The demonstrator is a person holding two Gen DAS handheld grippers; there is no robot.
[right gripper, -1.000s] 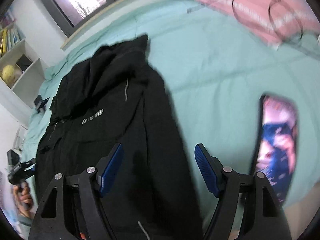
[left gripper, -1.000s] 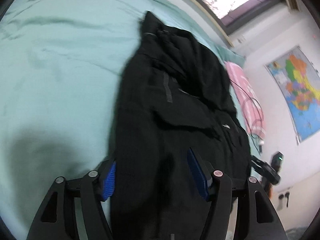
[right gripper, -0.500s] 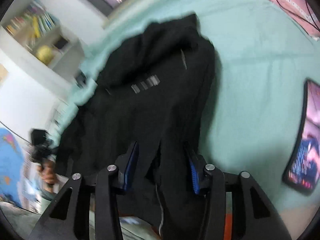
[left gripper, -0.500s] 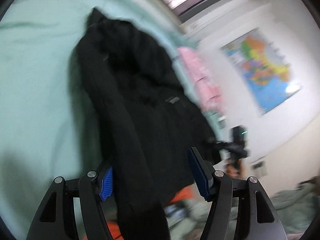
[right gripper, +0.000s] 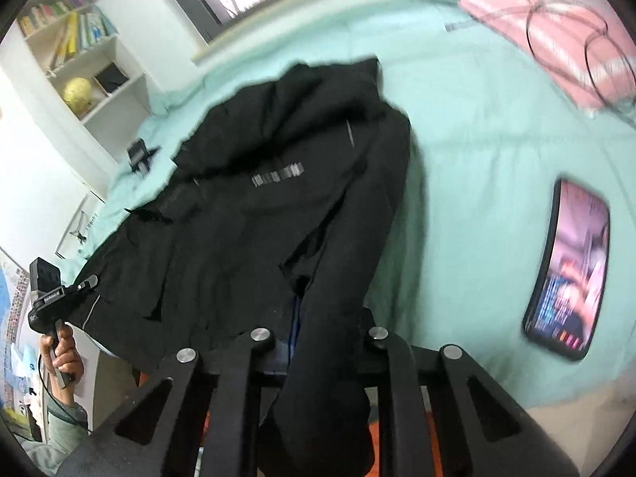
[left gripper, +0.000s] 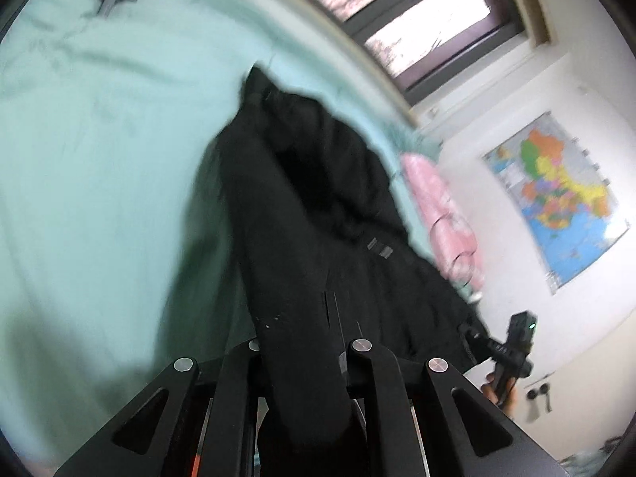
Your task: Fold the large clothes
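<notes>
Left wrist view: the left gripper (left gripper: 304, 351) is clenched on a bunched fold of a large black fabric jacket (left gripper: 318, 214), which stretches away from its jaws across a pale mint-green bed sheet (left gripper: 99, 159). A pink pillow (left gripper: 441, 206) lies beyond the jacket's far edge.

Right wrist view: the right gripper (right gripper: 320, 340) grips another edge of the same jacket (right gripper: 246, 206), fabric draping down between its arms. A lit tablet (right gripper: 568, 274) lies on the sheet, well apart.

Black jacket (right gripper: 254, 206), mint-green bedsheet (right gripper: 477, 167), pink striped pillow (right gripper: 556, 35)
</notes>
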